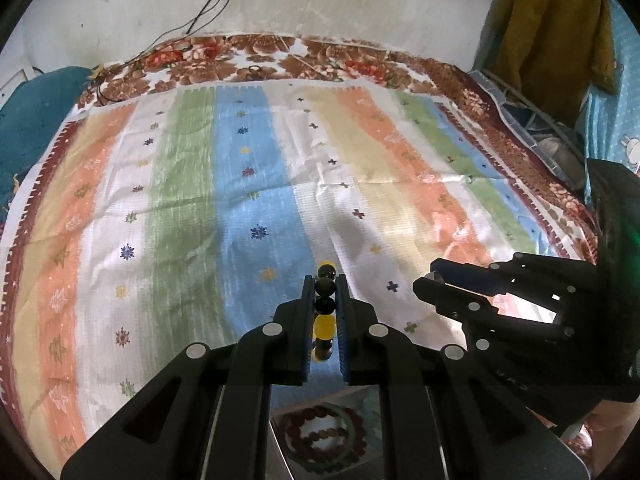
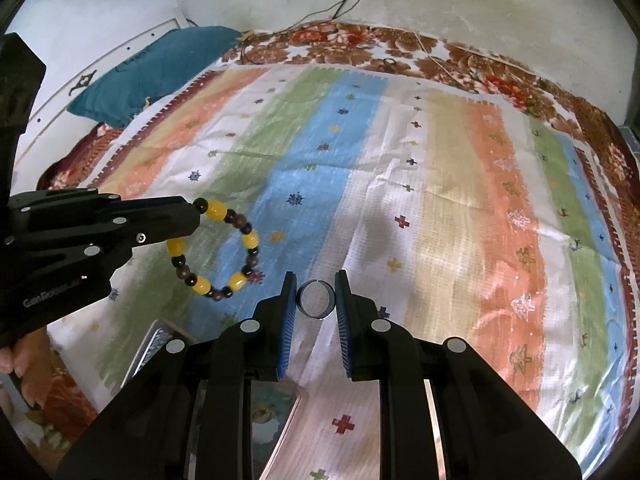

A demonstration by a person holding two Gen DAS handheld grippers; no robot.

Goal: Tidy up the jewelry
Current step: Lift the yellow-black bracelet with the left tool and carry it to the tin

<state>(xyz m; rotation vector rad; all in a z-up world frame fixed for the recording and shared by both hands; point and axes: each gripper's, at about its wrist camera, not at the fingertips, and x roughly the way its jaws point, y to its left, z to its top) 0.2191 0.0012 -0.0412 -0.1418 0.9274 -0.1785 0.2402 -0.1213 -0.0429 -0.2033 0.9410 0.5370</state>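
left gripper clamps beaded bracelet | right gripper pinches silver ring | "GenRobot" partly legible | striped bedcover centre open

Ring between right gripper pads

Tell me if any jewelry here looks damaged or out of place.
Nothing looks broken. The ring, pinched in the right gripper, has a gap in its band at the top, probably by design. The bead bracelet hangs intact from the left gripper.
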